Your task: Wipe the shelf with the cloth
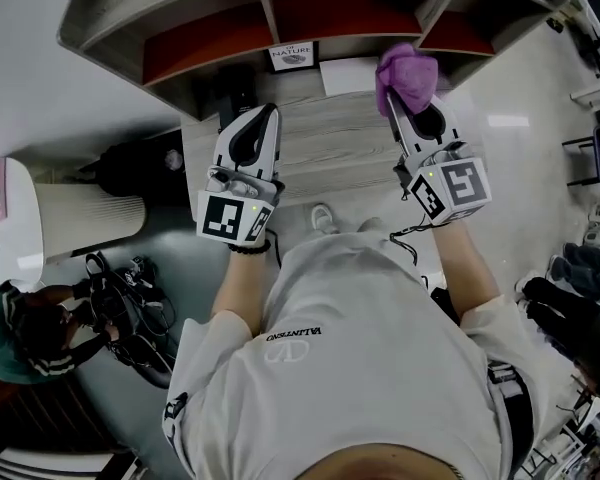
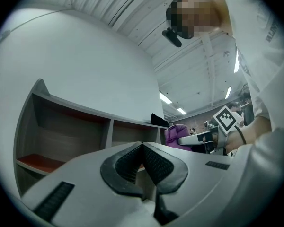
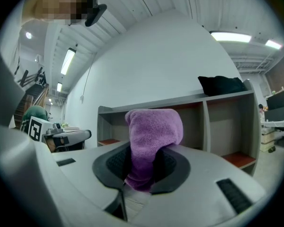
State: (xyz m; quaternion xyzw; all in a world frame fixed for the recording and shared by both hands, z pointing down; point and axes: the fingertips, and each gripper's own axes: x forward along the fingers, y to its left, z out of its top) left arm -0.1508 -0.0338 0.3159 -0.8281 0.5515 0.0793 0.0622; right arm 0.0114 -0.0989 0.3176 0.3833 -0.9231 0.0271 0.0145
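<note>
Forward, right gripper (image 1: 408,105) grasping cloth (image 1: 405,71) near shelf (image 1: 160,18); left gripper (image 1: 268,114) clenched, empty.

Two grippers (image 1: 269,111) (image 1: 398,108), one cloth (image 1: 408,71), one shelf (image 1: 110,13), perhaps two cards (image 1: 292,56).

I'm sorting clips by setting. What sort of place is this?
Probably an indoor, office-like workroom: a compartmented wooden shelf stands against a white wall, strip lights run along the ceiling, and a desk with monitors sits at the far right.
</note>
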